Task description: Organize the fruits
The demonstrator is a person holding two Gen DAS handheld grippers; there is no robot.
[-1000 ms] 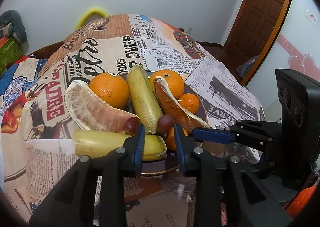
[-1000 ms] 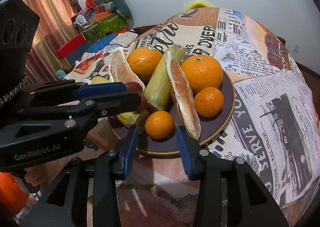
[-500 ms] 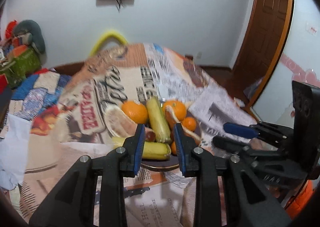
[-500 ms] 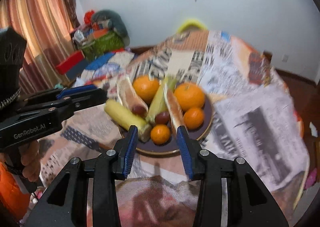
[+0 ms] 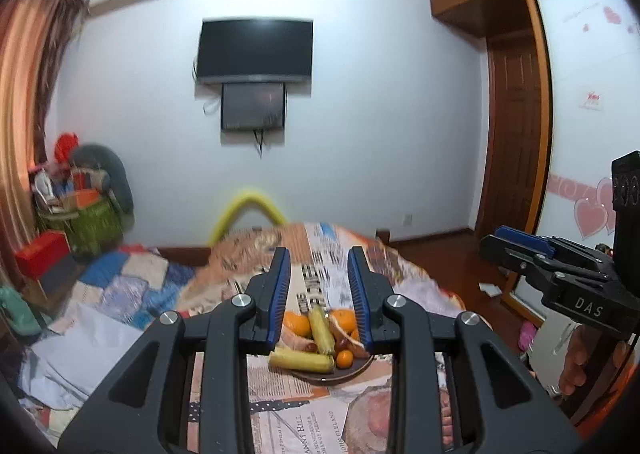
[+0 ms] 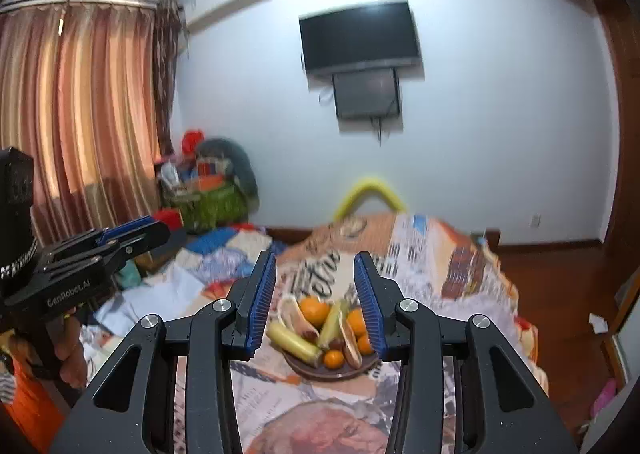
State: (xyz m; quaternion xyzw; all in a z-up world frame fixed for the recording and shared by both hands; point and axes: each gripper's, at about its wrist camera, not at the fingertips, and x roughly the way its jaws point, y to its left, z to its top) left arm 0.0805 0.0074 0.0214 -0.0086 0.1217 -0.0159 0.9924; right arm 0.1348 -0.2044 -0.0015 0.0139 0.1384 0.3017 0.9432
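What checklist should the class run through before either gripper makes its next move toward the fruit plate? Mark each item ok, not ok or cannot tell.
1. Left gripper open and holding nothing: ok.
2. Right gripper open and holding nothing: ok.
3. Both grippers raised, away from the plate: ok.
4. Fruit gathered on the plate, including the small orange at its near edge: ok.
5. Corn cob fully inside the rim: not ok, one end overhangs.
6. Stray fruit elsewhere on the tablecloth: cannot tell, view blurred.

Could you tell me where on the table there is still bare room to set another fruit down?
The plate is crowded with fruit. Bare tablecloth lies beyond and right of it, toward the table's far edge, and also in front, between plate and gripper.
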